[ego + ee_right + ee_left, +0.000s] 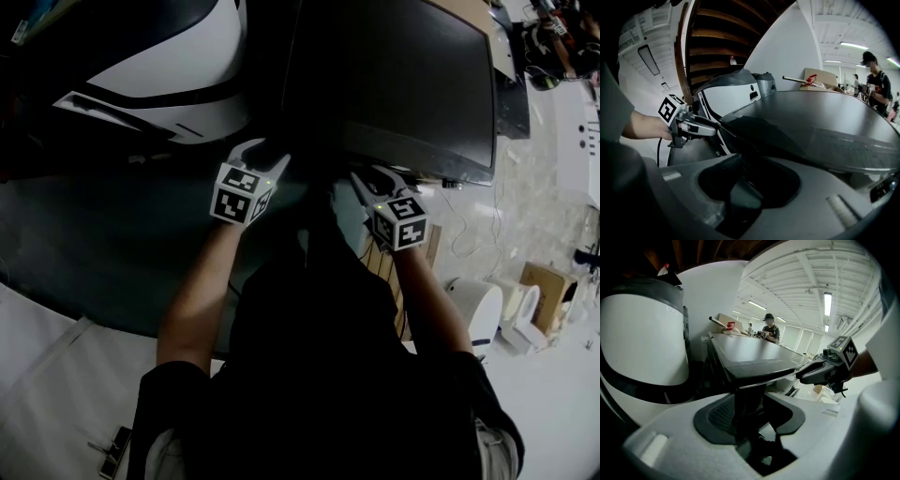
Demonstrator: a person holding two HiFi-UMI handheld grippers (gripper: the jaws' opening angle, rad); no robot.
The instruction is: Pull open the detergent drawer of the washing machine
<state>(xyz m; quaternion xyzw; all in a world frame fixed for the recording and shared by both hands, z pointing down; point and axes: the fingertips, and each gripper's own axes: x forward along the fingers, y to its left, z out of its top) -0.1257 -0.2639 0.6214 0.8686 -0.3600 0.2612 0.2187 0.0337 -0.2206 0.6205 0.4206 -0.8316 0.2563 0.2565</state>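
Note:
A dark, flat-topped machine (394, 75) stands in front of me; its front face is in shadow and I cannot make out a drawer on it. My left gripper (267, 150) hovers at the machine's near left corner, and my right gripper (375, 178) is at its near edge. Both are open. In the left gripper view the jaws (750, 413) frame the dark corner (750, 380) without pressing on it, and the right gripper (801, 376) reaches in from the right. In the right gripper view the jaws (750, 183) sit below the dark top (825, 122), with the left gripper (715, 129) at the left.
A white rounded machine with a black band (178, 56) stands to the left of the dark one. White containers (478, 305) and a cardboard box (548, 286) sit on the floor at the right. A person in a cap (769, 329) stands far behind the machine.

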